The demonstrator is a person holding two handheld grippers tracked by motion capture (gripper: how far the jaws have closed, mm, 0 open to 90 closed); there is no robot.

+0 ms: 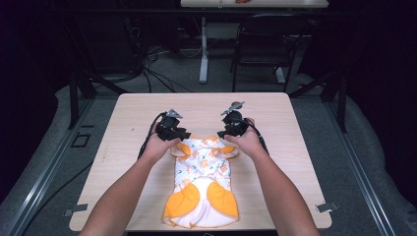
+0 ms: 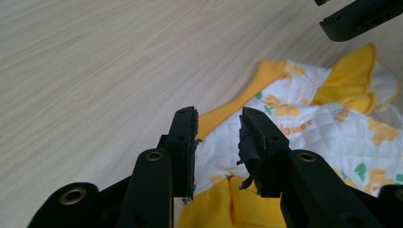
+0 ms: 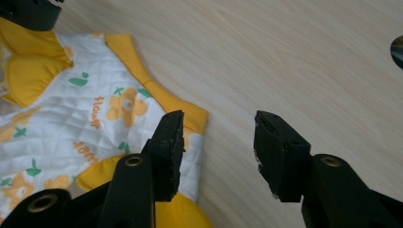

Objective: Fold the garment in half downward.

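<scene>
Baby garment [image 1: 202, 184], quilted white w/ yellow trim, lies flat mid-table [image 1: 133, 110], its bottom hem at the near edge. Left gripper [image 1: 183, 134] and right gripper [image 1: 222, 133] sit at its far end, one per shoulder corner. Left jaws narrowly parted over the fabric, right jaws wide apart, gripping nothing. Prob. lined up to pinch both shoulders for a fold.

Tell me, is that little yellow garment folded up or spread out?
Partly folded: the garment lies flat, its orange sleeves tucked over the front.
</scene>
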